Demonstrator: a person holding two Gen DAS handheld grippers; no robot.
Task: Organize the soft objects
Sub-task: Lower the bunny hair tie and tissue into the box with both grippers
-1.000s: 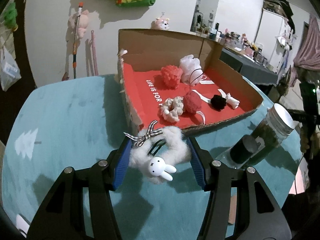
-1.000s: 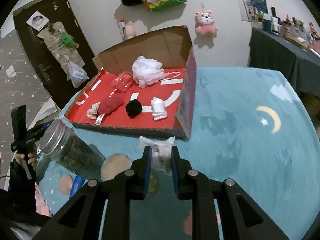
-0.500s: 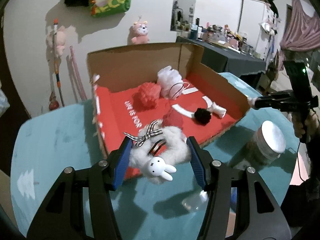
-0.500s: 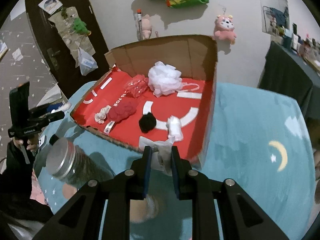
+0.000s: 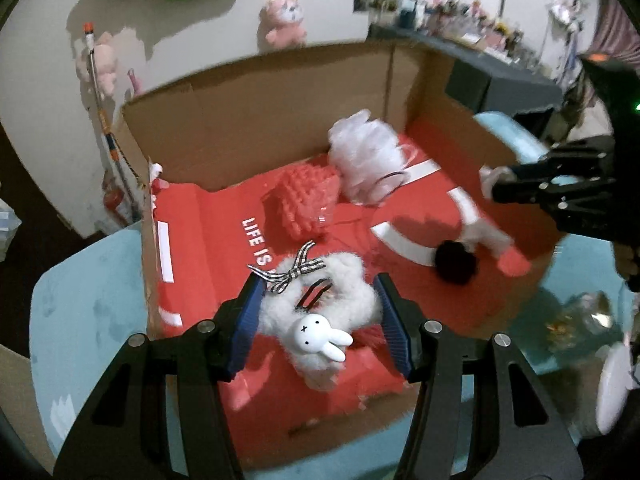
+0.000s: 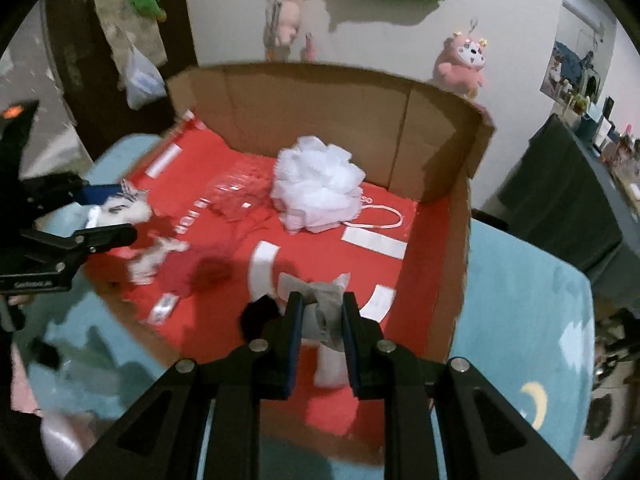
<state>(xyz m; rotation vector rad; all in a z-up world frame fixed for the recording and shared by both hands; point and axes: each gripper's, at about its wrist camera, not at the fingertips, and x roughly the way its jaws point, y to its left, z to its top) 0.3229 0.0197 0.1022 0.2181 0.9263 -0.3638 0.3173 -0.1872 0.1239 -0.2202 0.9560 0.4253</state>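
My left gripper (image 5: 318,312) is shut on a white fluffy scrunchie (image 5: 352,292) with a checked bow and a small rabbit charm, held over the near left part of the cardboard box (image 5: 256,120) with its red floor. My right gripper (image 6: 319,312) is shut on a white cloth bundle (image 6: 326,312), held over the box's near right part (image 6: 460,240). Inside lie a white bath pouf (image 6: 316,184), a red pouf (image 5: 306,198), a black pompom (image 5: 456,260) and a white soft piece (image 5: 486,236). The left gripper also shows in the right wrist view (image 6: 108,210).
The box stands on a teal table (image 6: 516,288). A glass jar (image 5: 576,316) and a white lid (image 5: 612,392) lie blurred at the right of the left wrist view. A dark table with clutter (image 6: 580,200) stands behind on the right.
Both grippers have moved forward from over the table to above the inside of the box, each still holding its object.
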